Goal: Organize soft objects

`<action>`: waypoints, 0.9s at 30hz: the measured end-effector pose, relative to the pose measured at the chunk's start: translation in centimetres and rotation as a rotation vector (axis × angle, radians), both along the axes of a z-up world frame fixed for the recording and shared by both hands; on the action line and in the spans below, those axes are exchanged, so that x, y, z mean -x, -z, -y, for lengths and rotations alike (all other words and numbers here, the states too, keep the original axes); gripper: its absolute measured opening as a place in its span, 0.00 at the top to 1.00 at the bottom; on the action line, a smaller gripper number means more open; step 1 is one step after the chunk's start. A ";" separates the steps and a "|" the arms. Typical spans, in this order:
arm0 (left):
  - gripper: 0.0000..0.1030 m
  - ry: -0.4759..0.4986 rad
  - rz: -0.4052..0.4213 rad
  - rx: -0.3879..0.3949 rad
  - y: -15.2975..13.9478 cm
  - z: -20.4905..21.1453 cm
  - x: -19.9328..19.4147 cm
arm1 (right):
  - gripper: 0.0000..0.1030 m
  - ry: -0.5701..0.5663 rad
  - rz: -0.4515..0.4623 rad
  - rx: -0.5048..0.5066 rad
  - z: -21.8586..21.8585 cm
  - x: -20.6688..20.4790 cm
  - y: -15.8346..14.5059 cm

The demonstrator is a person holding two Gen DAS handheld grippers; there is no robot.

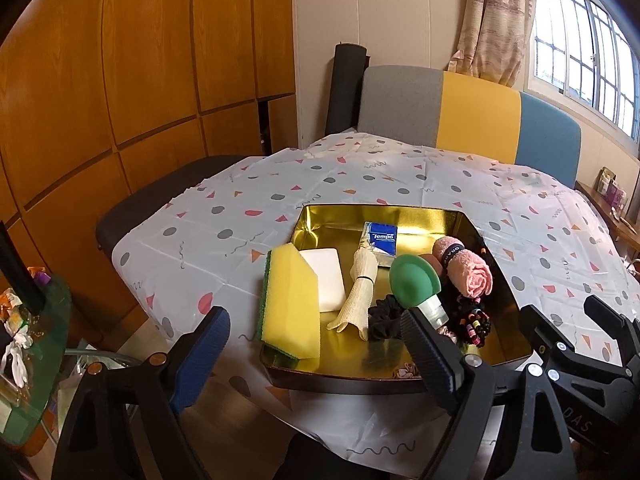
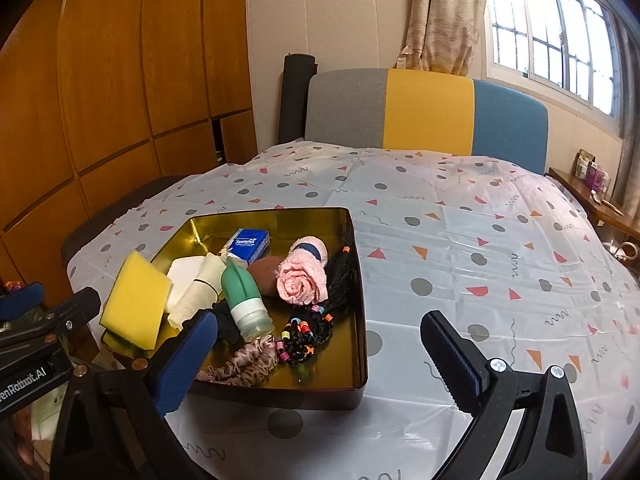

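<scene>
A gold tray [image 1: 384, 211] [image 2: 260, 216] on the table holds a yellow sponge [image 1: 290, 300] [image 2: 136, 300], a white pad [image 1: 326, 280], a beige rolled cloth [image 1: 360, 292], a blue tissue pack [image 1: 382, 240], a green squeeze bottle [image 2: 242, 296], a pink rolled towel [image 2: 302, 276], a black scrunchie [image 1: 386, 320], beaded black braids [image 2: 316, 320] and a pink scrunchie [image 2: 240, 368]. My left gripper [image 1: 314, 314] hovers open before the tray's near left corner. My right gripper [image 2: 318, 316] is open over the tray's near right corner. Neither holds anything.
A patterned white tablecloth [image 2: 480, 260] covers the table, bare to the right of the tray. Grey, yellow and blue chair backs [image 2: 428, 112] stand behind it. Wooden cabinets [image 1: 120, 80] line the left, and a cluttered glass side table [image 1: 36, 340] sits low left.
</scene>
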State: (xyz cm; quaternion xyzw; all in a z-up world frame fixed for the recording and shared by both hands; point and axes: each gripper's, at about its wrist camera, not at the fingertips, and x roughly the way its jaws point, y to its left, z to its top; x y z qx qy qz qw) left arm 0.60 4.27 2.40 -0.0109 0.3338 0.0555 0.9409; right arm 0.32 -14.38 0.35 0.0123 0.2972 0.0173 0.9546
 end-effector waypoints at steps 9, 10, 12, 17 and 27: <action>0.14 -0.003 -0.003 0.002 0.0 0.0 0.0 | 0.01 -0.001 -0.002 -0.004 0.0 0.0 0.0; 0.14 -0.003 -0.005 0.002 0.1 0.0 0.0 | 0.01 0.000 -0.001 -0.003 -0.1 0.0 0.0; 0.14 -0.003 -0.006 0.001 0.1 0.0 -0.1 | 0.01 -0.002 -0.001 -0.003 -0.1 -0.1 0.0; 0.14 -0.003 -0.010 0.001 0.2 -0.1 -0.1 | 0.01 0.000 0.001 -0.002 -0.1 0.0 0.0; 0.14 -0.008 -0.012 0.001 0.2 -0.2 0.0 | 0.01 -0.001 0.004 0.001 -0.4 0.0 0.0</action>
